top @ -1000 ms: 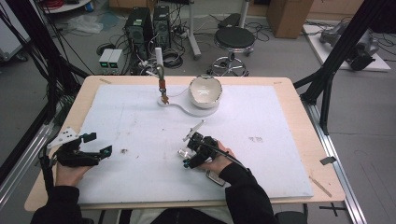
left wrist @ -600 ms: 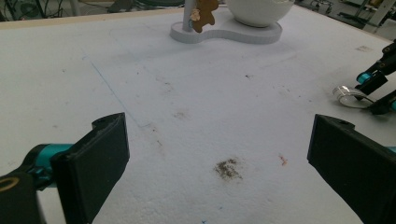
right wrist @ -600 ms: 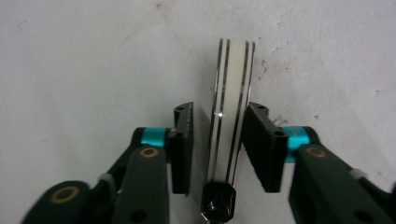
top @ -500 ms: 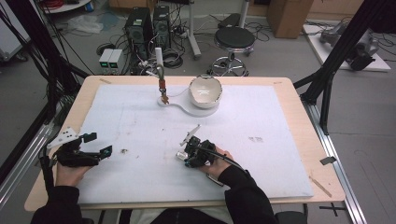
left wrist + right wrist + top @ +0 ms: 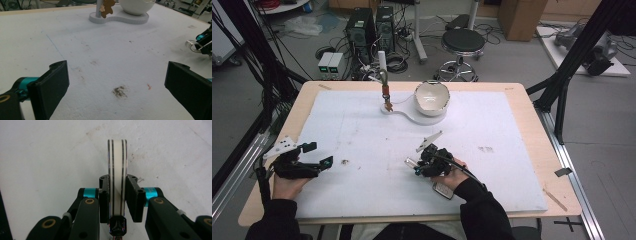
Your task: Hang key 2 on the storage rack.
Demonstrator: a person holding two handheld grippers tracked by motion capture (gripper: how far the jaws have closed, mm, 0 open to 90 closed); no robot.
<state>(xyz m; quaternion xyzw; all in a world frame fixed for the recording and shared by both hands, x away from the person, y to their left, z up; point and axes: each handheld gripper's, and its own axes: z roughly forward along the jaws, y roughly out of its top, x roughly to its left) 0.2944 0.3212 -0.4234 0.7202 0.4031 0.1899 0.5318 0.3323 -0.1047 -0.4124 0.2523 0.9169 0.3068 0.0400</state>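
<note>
My right gripper (image 5: 117, 183) is shut on a white band with thin dark stripes (image 5: 117, 157), seen edge-on and standing upright between the jaws. In the high view that gripper (image 5: 419, 167) is low over the white board (image 5: 492, 125), just right of centre near the front, and the band's metal loop (image 5: 410, 162) pokes out to its left. My left gripper (image 5: 319, 154) rests at the front left, open, with nothing between its wide-apart jaws. From the left gripper view (image 5: 117, 82) the right gripper (image 5: 203, 42) and the loop (image 5: 190, 46) sit at the far right.
At the back middle of the board a white base (image 5: 412, 114) carries a white bowl (image 5: 432, 97) and a thin post with a small brown figure (image 5: 386, 92) hanging on it. A dark smudge (image 5: 119, 91) marks the board ahead of the left gripper. A stool (image 5: 463, 40) stands behind the table.
The right gripper has shifted a little to the left and nearer the front edge, still holding the band. The left gripper has stayed put.
</note>
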